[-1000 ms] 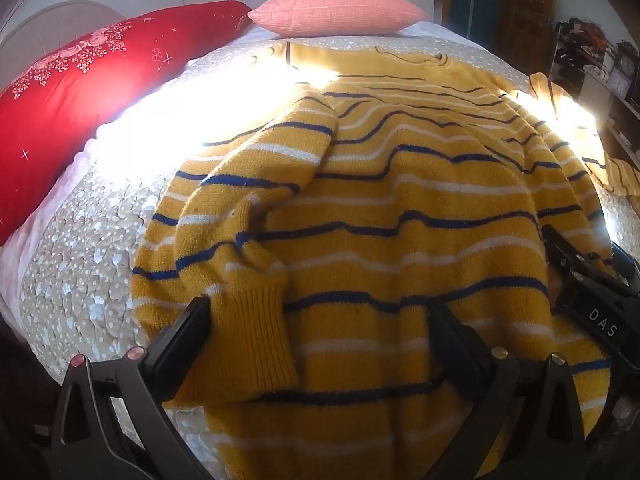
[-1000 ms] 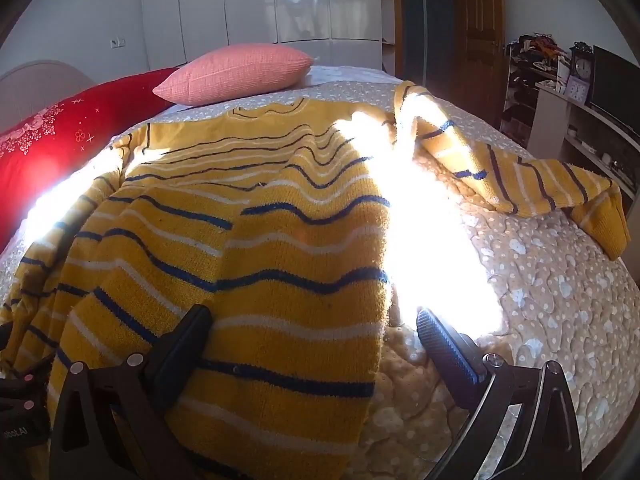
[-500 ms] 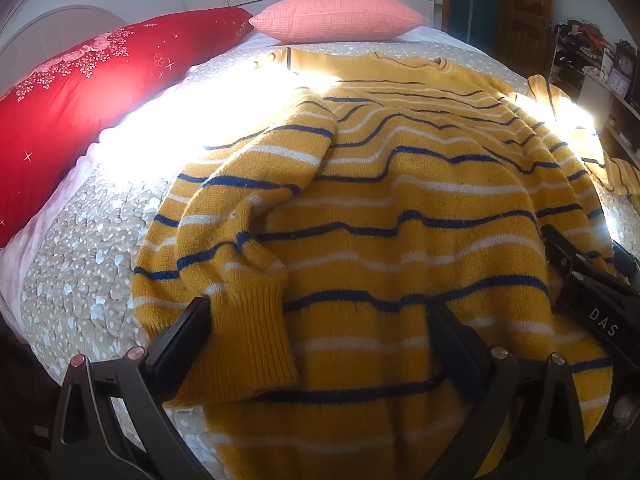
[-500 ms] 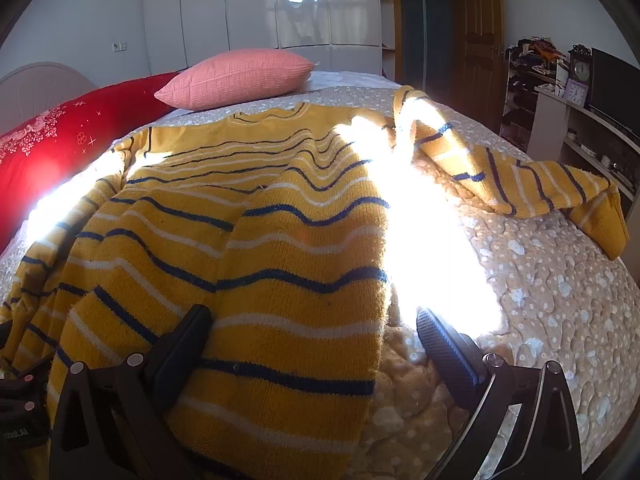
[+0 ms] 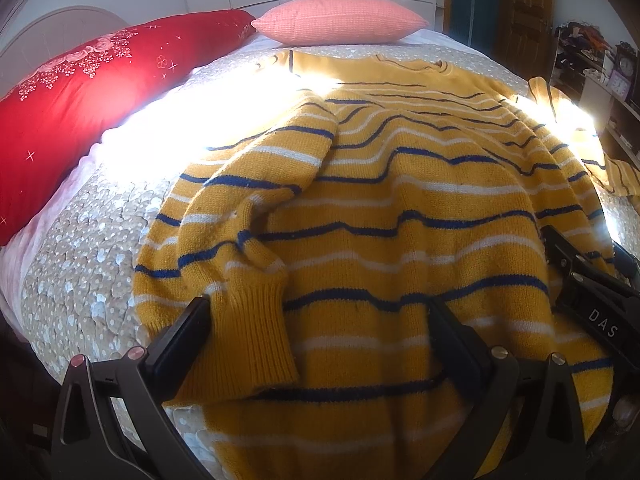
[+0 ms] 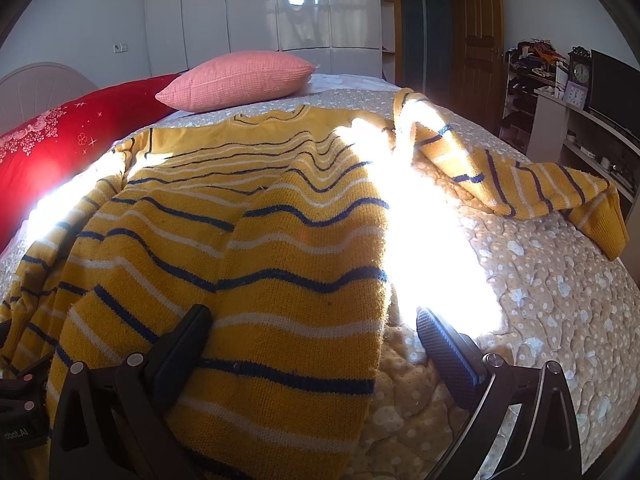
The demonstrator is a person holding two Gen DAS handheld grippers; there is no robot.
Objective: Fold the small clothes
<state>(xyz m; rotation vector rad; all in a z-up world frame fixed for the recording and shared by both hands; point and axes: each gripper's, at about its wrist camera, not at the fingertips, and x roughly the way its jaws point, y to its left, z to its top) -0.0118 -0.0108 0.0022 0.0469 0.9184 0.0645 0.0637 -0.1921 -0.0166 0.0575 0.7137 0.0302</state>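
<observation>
A yellow sweater [image 5: 400,240] with blue and white stripes lies flat on the bed, collar toward the pillows. Its left sleeve [image 5: 240,248] is folded in over the body, with the ribbed cuff near my left gripper [image 5: 320,336]. That gripper is open and hovers over the sweater's lower hem, one finger on each side of the cuff area. My right gripper [image 6: 312,344] is open over the sweater's right hem edge [image 6: 376,320]; it also shows at the right in the left wrist view [image 5: 592,300]. The right sleeve [image 6: 520,188] lies stretched out across the quilt.
The bed has a beige patterned quilt [image 6: 540,300]. A pink pillow [image 5: 340,20] and a red pillow [image 5: 80,100] lie at the head. A shelf with clocks [image 6: 576,80] and a wooden door [image 6: 480,28] stand to the right. Bright sunlight washes out parts of the bed.
Both grippers have pulled back and risen very slightly. The sweater has not moved and both grippers stay open.
</observation>
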